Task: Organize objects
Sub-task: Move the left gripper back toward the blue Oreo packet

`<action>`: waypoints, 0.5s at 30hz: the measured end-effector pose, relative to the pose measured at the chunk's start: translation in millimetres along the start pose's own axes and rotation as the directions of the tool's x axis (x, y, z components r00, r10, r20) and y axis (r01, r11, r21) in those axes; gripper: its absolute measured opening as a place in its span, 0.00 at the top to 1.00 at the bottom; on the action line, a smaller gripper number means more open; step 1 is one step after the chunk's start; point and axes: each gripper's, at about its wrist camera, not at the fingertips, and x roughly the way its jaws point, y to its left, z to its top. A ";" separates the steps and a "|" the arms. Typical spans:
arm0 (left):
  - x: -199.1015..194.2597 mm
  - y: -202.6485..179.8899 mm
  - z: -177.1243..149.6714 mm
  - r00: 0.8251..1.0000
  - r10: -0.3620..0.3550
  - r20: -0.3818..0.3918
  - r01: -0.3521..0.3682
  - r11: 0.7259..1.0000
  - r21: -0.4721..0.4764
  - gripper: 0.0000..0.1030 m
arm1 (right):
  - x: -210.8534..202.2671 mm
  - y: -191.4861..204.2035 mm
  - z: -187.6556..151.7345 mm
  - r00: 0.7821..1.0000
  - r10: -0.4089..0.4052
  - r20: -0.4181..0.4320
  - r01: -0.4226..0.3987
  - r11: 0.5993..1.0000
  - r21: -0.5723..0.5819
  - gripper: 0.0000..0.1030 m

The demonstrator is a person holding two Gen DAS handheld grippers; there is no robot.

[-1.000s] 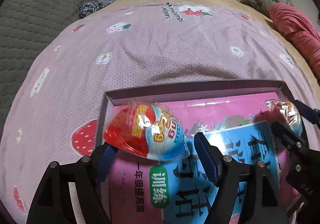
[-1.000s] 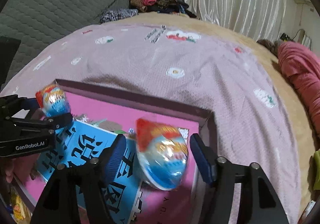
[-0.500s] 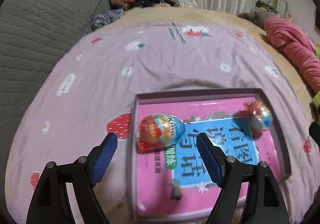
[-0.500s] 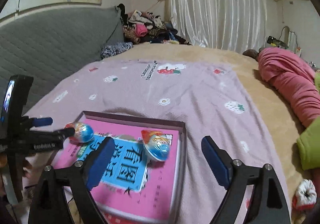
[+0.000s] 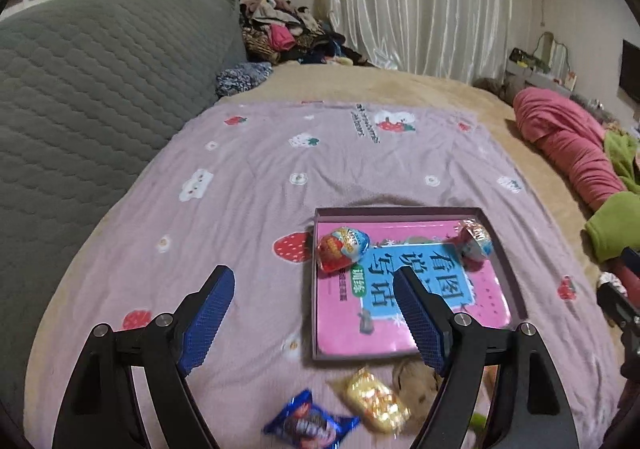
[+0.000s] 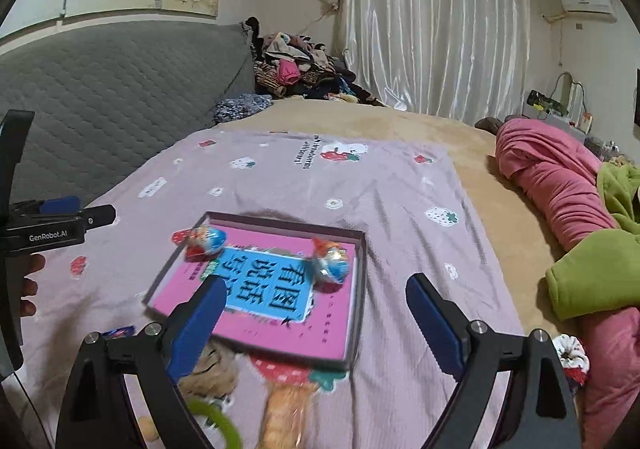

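Note:
A shallow purple tray (image 5: 400, 212) (image 6: 359, 289) lies on the pink strawberry blanket and holds a pink book (image 5: 400, 313) (image 6: 264, 289) with a blue label. Two foil-wrapped chocolate eggs rest on the book: one at the far left corner (image 5: 343, 249) (image 6: 206, 243), one at the far right (image 5: 474, 243) (image 6: 331, 263). My left gripper (image 5: 314, 313) hangs open above and short of the tray, with nothing between its fingers. My right gripper (image 6: 316, 325) is open too, raised over the tray's near edge, holding nothing.
Loose snacks lie near the tray's front: a blue packet (image 5: 310, 425), a gold packet (image 5: 376, 405), a long biscuit packet (image 6: 284, 409), a green ring (image 6: 216, 421). A grey quilted cushion (image 5: 80, 109) flanks the left. Pink and green bedding (image 6: 580, 209) is piled right.
Both grippers have drawn back and up from the tray, leaving the two eggs lying on the book. The right jaws have widened. The loose snacks have come into view.

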 end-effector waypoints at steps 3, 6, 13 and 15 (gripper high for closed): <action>-28.4 4.9 -11.3 1.000 -0.002 0.021 0.002 1.000 -0.005 0.20 | -20.0 12.6 -3.1 1.000 -0.008 0.002 0.008 1.000 -0.025 0.11; -52.3 11.4 -25.2 0.999 -0.014 0.034 0.014 1.000 -0.016 0.20 | -36.9 21.3 -6.9 1.000 -0.005 -0.001 0.005 0.999 -0.034 0.09; -85.8 18.9 -59.0 0.999 -0.017 0.034 0.017 1.000 -0.024 0.20 | -65.1 42.7 -25.8 1.000 -0.019 -0.019 0.017 0.998 -0.067 0.05; -90.6 20.6 -69.7 1.000 -0.020 0.023 0.020 1.000 -0.024 0.20 | -72.4 48.0 -32.2 1.000 -0.025 -0.018 0.023 0.997 -0.078 0.05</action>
